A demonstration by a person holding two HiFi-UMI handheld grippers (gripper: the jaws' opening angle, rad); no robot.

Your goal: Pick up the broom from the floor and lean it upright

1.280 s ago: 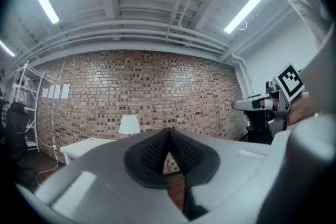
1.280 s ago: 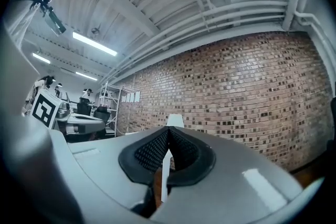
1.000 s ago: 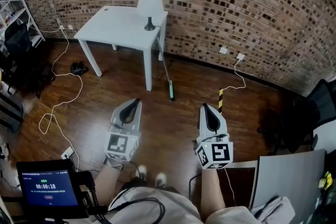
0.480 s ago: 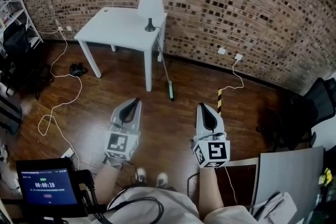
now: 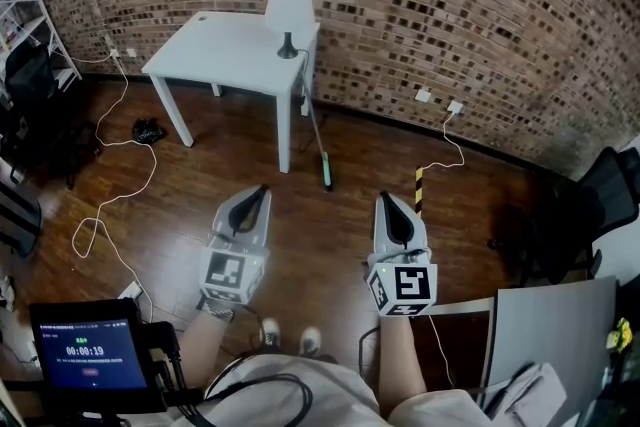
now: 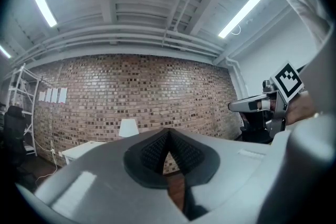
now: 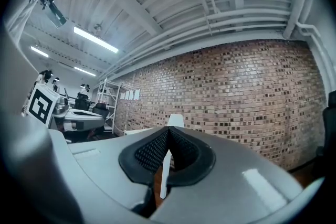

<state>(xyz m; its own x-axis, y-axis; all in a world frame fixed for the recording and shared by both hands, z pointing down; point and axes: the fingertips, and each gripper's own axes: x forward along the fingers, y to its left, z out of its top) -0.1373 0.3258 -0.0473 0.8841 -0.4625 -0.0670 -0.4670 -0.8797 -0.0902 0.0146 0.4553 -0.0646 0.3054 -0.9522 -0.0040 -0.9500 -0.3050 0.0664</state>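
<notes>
1. Brick wall (image 5: 450,5) ran behind a white tabletop (image 5: 225,50), and a dark wooden floor (image 5: 200,185) spread out in front of it.
2. At the tabletop's far right corner stood a white lamp (image 5: 288,15).
3. The broom (image 5: 316,135) leaned upright against the tabletop's right edge. Its handle met that edge below the lamp, and its green head (image 5: 326,177) rested on the floor just beside the tabletop's near right leg.
4. My left tongs (image 5: 263,190) hung in front of the tabletop, well apart from the broom. Seen from their own camera (image 6: 168,134), the jaws were together with nothing between them.
5. My right tongs (image 5: 383,199) hung in front of the tabletop and to its right, also clear of the broom. Their jaws (image 7: 168,131) were pressed together and empty.
6. A white cable (image 5: 120,165) trailed over the floor left of the tabletop.
7. A black-and-yellow striped bar (image 5: 420,190) lay on the floor right of the tabletop, beyond the broom.
</notes>
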